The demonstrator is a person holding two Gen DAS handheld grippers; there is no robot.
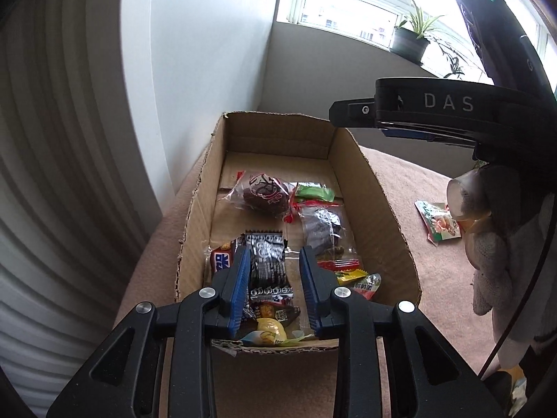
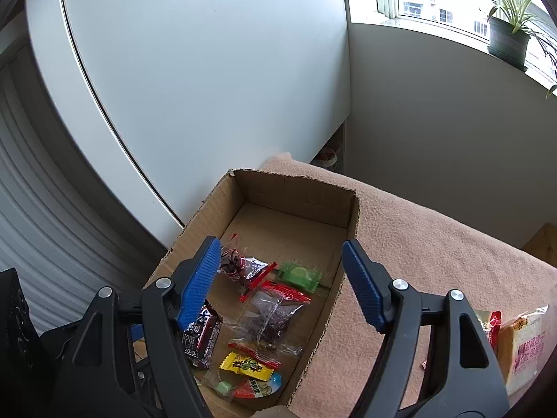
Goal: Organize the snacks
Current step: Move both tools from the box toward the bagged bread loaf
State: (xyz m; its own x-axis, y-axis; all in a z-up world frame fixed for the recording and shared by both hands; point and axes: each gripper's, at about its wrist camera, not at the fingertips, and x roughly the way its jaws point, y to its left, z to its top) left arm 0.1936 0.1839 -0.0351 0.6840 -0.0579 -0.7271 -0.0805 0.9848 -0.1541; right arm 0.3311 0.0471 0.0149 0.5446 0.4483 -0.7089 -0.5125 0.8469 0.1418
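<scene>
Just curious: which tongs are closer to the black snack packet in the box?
Left. The left tongs straddle the black packet, open. The right tongs hang open over the box, packet beside their left finger.

A home: potted plant (image 2: 508, 40) on windowsill, blanket-covered surface (image 2: 435, 240).

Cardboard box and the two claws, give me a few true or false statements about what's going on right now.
1. The cardboard box already holds several wrapped snacks. True.
2. The right claw is shut on a snack. False: its fingers are spread apart with nothing between them.
3. A green wrapped candy lies inside the box. True.
4. The box sits on bare wood. False: it rests on a pinkish blanket.
5. Every snack is in the box. False: an orange packet lies outside it on the blanket.
6. The left claw is open above a black packet. True.
</scene>
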